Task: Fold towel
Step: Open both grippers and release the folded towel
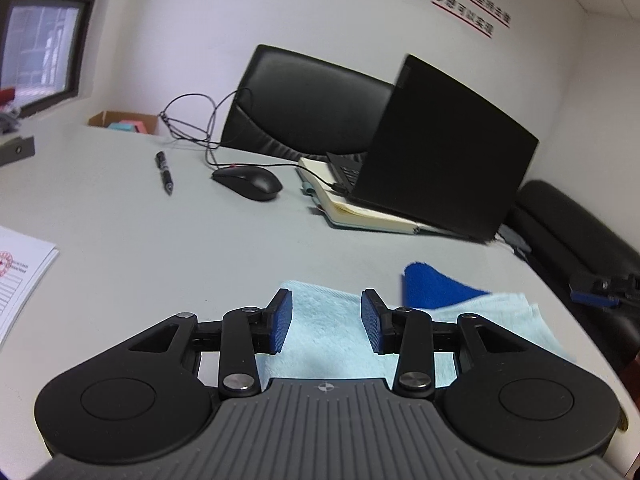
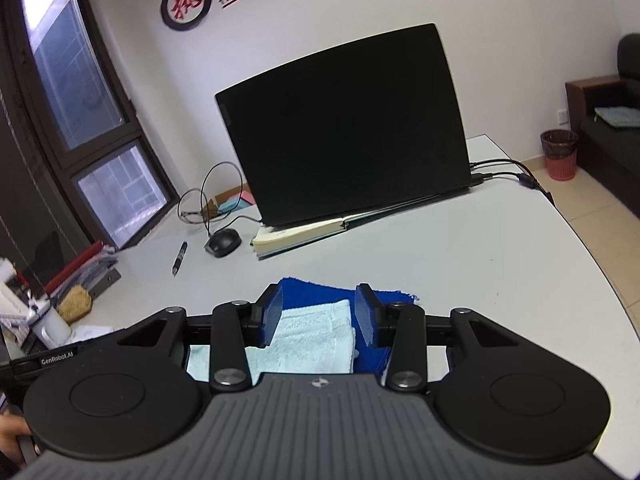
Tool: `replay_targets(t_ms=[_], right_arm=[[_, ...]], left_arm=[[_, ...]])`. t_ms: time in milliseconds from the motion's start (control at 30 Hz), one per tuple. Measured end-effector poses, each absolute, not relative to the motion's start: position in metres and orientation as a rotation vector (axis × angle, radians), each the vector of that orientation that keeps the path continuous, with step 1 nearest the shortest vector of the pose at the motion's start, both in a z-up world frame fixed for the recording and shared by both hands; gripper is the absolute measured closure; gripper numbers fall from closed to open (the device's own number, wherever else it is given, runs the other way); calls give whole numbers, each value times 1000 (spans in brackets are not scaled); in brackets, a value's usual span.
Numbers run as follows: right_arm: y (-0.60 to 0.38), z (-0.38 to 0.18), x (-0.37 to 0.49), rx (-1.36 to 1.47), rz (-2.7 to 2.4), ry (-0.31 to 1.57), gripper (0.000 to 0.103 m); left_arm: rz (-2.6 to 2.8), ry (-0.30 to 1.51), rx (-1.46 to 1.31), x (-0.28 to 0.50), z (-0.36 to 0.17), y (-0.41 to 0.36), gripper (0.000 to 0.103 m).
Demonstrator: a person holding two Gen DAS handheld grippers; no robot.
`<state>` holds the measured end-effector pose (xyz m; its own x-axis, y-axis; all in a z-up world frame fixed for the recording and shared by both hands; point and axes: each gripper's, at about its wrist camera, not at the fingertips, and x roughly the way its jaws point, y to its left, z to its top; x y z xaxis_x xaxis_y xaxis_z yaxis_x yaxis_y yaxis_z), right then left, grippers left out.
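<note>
Both my claws hang spread and empty over the towels at the near edge of the desk.

Nearest me, my left gripper [image 1: 326,322] has its blue pads [image 1: 282,320] parted wide with nothing between them but the light blue towel [image 1: 332,332] lying flat below. My right gripper [image 2: 318,316] is spread just as wide, also holding nothing, over the same pale towel [image 2: 316,338], which looks already doubled over, though the fingers hide much of it. It lies on a dark blue towel [image 2: 320,292] whose far corner shows past it. Farther out on the white desk [image 2: 460,264] lie a pen [image 2: 180,258] and a black mouse [image 2: 223,242], then a notebook [image 2: 298,236] propping the laptop [image 2: 344,128]. Behind that stands a black chair [image 1: 304,104].
</note>
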<state>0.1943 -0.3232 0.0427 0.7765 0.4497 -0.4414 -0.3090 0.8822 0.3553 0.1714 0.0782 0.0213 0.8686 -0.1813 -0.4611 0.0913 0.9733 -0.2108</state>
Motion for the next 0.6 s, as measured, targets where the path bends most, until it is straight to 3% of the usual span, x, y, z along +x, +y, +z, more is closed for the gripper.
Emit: replay_targets(t_ms=[600], right_arm=[[-267,29,155,9,491,591,56]], left_arm=[[-170,572,-44,151,10,49,55]])
